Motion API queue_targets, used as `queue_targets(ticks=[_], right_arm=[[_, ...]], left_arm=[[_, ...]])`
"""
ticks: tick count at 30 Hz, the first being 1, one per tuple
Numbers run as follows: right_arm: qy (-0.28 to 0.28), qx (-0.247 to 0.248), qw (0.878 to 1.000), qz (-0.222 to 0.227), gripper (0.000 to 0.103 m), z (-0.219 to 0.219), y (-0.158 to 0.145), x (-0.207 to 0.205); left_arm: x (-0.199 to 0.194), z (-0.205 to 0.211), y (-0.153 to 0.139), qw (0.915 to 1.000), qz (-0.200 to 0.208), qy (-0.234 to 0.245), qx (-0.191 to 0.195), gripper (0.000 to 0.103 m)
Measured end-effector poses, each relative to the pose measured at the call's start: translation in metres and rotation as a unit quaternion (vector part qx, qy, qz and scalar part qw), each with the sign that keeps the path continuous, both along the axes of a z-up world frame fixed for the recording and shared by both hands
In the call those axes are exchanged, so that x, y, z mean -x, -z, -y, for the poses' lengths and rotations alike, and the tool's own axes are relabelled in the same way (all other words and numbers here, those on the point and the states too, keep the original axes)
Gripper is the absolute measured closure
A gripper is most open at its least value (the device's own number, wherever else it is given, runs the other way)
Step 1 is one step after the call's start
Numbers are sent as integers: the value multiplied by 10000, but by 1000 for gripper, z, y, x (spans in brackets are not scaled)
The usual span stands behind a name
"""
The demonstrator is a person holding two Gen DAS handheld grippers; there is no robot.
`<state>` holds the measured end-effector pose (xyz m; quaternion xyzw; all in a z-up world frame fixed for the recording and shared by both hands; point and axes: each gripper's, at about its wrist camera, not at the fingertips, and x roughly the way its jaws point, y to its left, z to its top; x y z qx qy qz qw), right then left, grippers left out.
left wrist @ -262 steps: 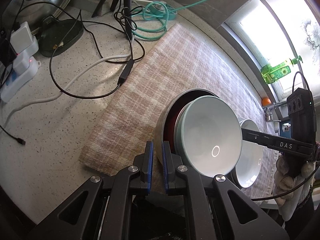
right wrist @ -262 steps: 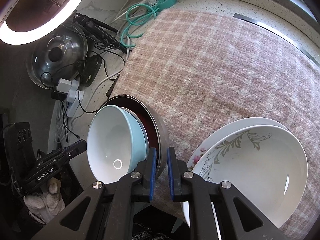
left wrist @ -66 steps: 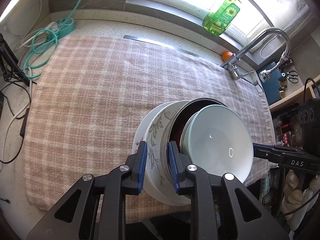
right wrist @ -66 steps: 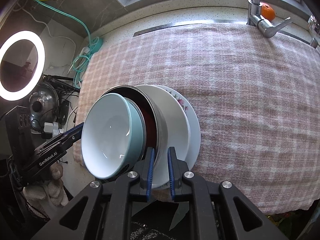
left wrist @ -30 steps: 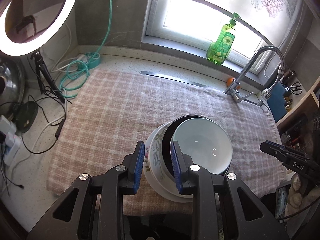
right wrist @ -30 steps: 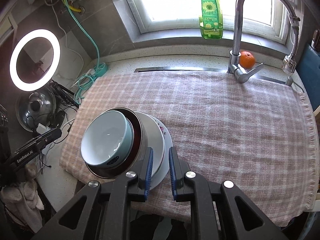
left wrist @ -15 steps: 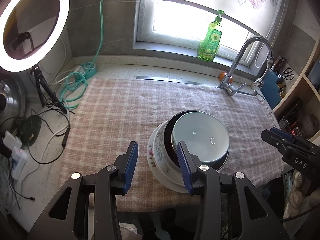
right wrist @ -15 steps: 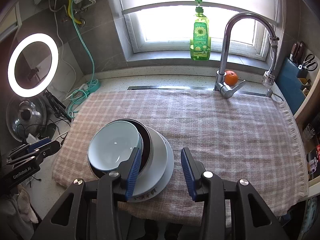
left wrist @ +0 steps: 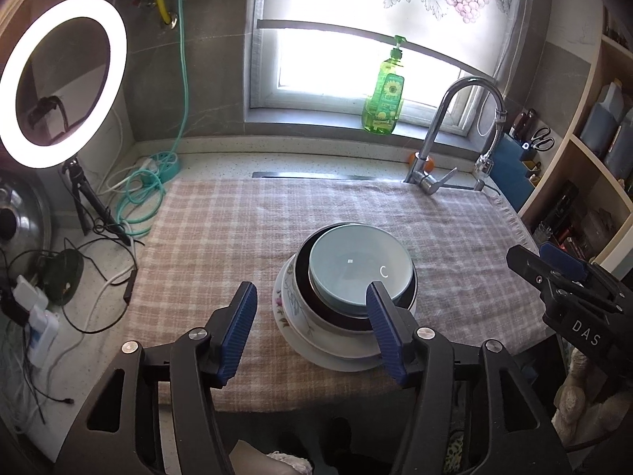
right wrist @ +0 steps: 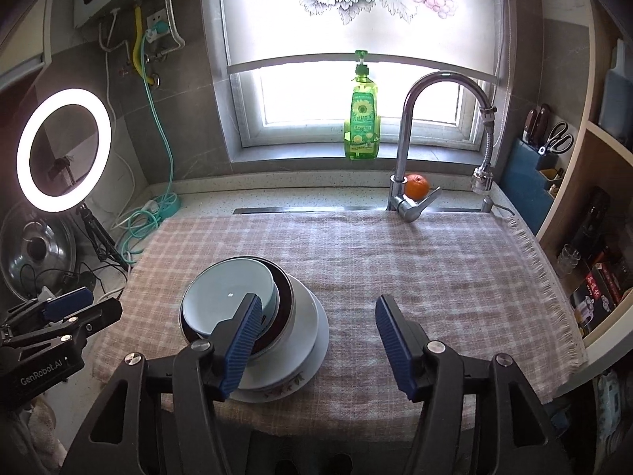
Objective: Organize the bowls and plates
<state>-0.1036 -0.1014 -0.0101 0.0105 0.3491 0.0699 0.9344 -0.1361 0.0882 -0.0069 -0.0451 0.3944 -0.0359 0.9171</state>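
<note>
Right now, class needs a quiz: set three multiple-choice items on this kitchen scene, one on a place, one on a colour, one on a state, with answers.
1. Where does the stack of dishes stand?
A. on the checked cloth
B. on the windowsill
C. on the shelf

2. What colour is the soap bottle?
A. red
B. green
C. white

3. How do both grippers stand?
A. both shut on the stack
B. one open, one shut
C. both open, holding nothing

Answers:
1. A, the stack's bottom plate lies on the cloth.
2. B, the bottle on the sill is bright green.
3. C, the left gripper and right gripper each show fingers spread wide, clear of the blue bowl on top.
</note>
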Motion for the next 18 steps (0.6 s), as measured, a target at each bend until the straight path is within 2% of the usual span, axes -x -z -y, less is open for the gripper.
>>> queue_targets(ticks=[6, 8, 18], right_arm=[[-19, -19, 9999, 153, 41, 2, -6, 12], [-63, 2, 9998, 180, 40, 1, -7, 14], [-85, -33, 9998, 191, 38, 5, -6, 17]], left_arm=[[9, 7, -10, 9998, 201, 30, -59, 36], [11, 9, -11, 9997, 218, -15, -68, 23], [13, 14, -11, 9996, 233, -60, -113, 22]])
